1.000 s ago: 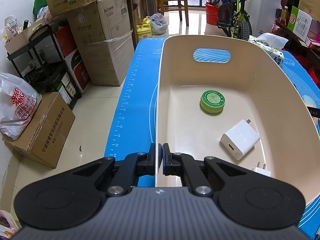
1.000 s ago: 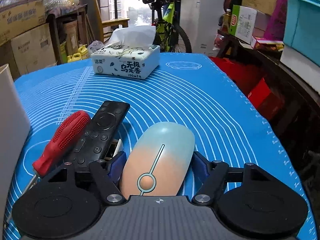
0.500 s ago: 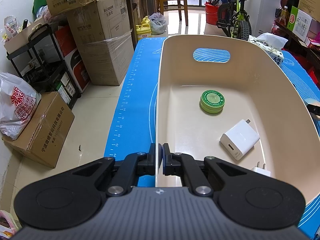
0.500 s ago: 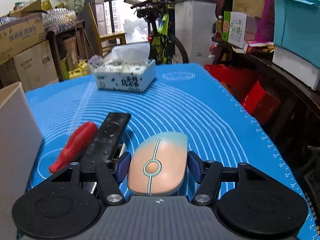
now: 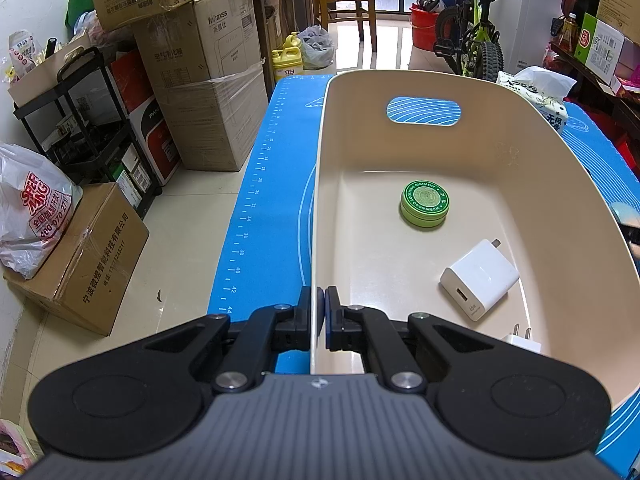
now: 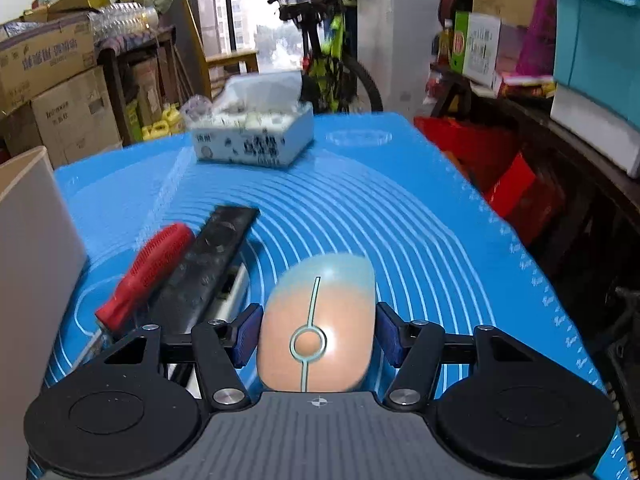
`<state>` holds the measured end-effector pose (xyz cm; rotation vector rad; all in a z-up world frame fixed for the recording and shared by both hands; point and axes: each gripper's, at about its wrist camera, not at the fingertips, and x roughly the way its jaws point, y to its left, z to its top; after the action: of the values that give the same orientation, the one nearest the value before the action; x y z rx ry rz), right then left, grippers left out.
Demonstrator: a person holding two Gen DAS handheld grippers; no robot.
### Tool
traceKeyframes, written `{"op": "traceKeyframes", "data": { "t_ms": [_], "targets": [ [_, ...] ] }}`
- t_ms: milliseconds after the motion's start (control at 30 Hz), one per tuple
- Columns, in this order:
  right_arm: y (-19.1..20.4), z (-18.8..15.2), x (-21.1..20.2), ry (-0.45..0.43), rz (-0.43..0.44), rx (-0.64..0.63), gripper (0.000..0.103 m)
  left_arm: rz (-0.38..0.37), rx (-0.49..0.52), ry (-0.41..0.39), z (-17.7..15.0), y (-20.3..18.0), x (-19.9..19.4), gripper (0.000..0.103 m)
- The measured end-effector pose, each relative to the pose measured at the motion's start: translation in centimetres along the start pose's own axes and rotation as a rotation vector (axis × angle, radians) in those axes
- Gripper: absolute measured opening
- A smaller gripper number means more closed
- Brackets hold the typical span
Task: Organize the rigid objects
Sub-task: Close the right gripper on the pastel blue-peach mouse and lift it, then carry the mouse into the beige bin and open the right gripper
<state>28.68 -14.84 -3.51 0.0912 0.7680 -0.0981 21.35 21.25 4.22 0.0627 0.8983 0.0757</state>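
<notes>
A beige plastic bin (image 5: 560,184) stands on the blue mat and holds a green round tin (image 5: 425,203), a white charger (image 5: 480,280) and a smaller white plug (image 5: 522,342). My left gripper (image 5: 319,308) is shut on the bin's near left wall, one pad on each side of it. In the right wrist view, my right gripper (image 6: 318,334) is shut on a peach-and-pale-blue mouse (image 6: 316,312), its blue pads pressing both sides. A red-handled screwdriver (image 6: 148,268) and a black remote (image 6: 208,256) lie just left of the mouse on the mat.
A tissue box (image 6: 256,136) sits at the far end of the blue mat (image 6: 380,208). The bin's outer wall (image 6: 32,240) rises at the left of the right wrist view. Cardboard boxes (image 5: 200,92), a bicycle and shelves surround the table.
The right gripper's pads closed in onto the mouse's sides, and gripper and mouse have risen a little off the mat. The left gripper and the bin have not moved.
</notes>
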Motion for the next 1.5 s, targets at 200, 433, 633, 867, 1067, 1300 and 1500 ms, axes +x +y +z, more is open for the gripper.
{"op": "traceKeyframes", "data": {
  "t_ms": [200,433,633,867,1067,1300,1500],
  "targets": [
    [0.0,-0.6,0.5,0.012,-0.011,-0.010,0.063,0.001,0.000,0.000,0.0,0.0,0.0,0.006],
    [0.4,-0.3,0.8,0.016,-0.033,-0.058,0.064,0.001,0.002,0.000,0.0,0.0,0.0,0.006],
    [0.8,0.4,1.6,0.002,-0.062,-0.103,0.067,0.002,0.002,-0.001,-0.1,-0.1,0.0,0.006],
    [0.5,0.5,2.0,-0.029,-0.043,-0.105,0.064,0.003,0.002,-0.001,0.0,-0.1,0.0,0.006],
    [0.6,0.1,0.8,-0.080,-0.049,-0.092,0.063,0.003,0.003,-0.001,-0.1,-0.1,0.0,0.006],
    [1.1,1.5,-3.5,-0.174,0.005,-0.098,0.063,0.002,0.002,-0.001,-0.1,-0.2,0.0,0.006],
    [4.1,3.5,-8.9,-0.278,0.126,-0.153,0.063,0.002,0.001,-0.002,-0.1,-0.2,0.0,0.006]
  ]
}}
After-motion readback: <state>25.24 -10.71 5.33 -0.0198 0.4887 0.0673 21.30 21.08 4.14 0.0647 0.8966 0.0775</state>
